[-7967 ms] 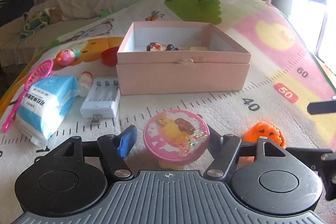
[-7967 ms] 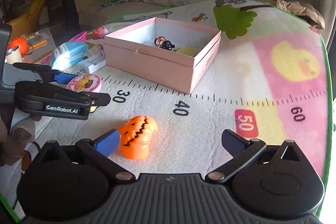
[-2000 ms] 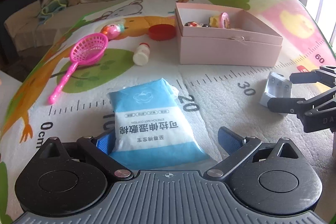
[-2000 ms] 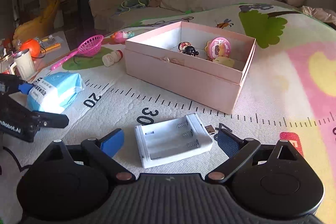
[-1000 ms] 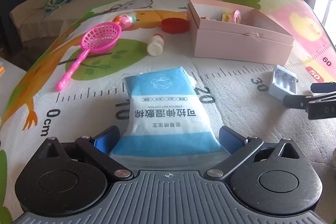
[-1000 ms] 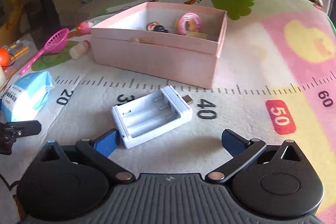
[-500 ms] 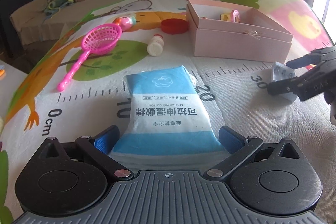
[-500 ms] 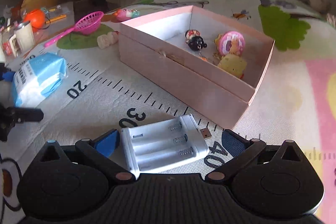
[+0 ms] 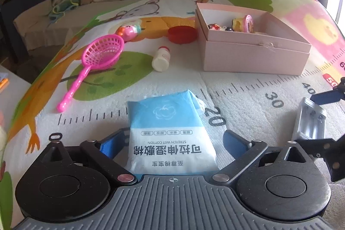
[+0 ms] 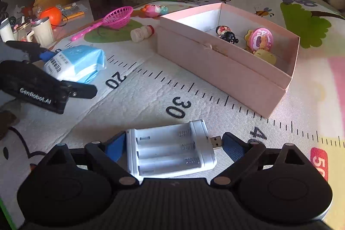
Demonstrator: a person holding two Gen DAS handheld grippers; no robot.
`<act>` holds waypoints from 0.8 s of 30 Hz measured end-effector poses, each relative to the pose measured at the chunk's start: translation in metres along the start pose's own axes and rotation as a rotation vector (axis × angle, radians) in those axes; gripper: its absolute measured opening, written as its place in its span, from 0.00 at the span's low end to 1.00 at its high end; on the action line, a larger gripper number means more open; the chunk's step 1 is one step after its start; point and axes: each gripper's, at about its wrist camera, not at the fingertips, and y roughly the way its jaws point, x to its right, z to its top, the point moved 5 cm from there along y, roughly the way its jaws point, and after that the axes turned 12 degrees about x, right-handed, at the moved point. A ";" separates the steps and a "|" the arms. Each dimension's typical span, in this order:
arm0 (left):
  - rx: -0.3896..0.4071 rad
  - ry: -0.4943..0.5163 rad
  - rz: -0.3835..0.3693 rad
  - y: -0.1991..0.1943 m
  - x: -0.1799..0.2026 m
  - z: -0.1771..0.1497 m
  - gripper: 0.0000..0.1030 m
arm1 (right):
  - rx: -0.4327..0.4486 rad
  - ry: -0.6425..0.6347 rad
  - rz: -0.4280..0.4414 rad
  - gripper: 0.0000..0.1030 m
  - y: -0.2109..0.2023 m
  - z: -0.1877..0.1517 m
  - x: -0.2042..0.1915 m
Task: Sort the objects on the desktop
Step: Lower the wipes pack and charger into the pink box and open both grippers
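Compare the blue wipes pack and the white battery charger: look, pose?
The wipes pack is a soft blue-and-white pouch with printed text; the battery charger is a hard white plastic shell, its empty slots facing up.
The pack lies between the left claw's closing fingers; the charger lies between the right claw's, USB plug toward the right finger.
Both rest flat on the play mat.

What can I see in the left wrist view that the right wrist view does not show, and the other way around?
Only the left wrist view shows the red lid beside the pink box.

Only the right wrist view shows the side table with white cups and an orange ball, and the charger's USB plug.

Both show the blue wet-cotton pack between the left gripper's closing jaws, the white battery charger between the right gripper's closing jaws, the pink strainer, the small white bottle and the toys in the box.
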 end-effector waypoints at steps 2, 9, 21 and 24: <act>-0.004 0.009 0.005 -0.005 0.000 -0.002 0.67 | -0.003 0.005 0.008 0.91 -0.010 -0.002 -0.007; 0.050 0.051 -0.100 -0.053 0.016 -0.001 0.62 | 0.063 -0.026 0.007 0.91 -0.068 0.006 -0.027; 0.465 0.186 -0.206 -0.050 0.073 0.171 0.62 | 0.353 -0.084 -0.260 0.91 -0.134 0.137 0.046; 0.472 0.218 -0.254 -0.003 0.088 0.191 0.82 | 0.350 -0.074 -0.306 0.91 -0.113 0.150 0.068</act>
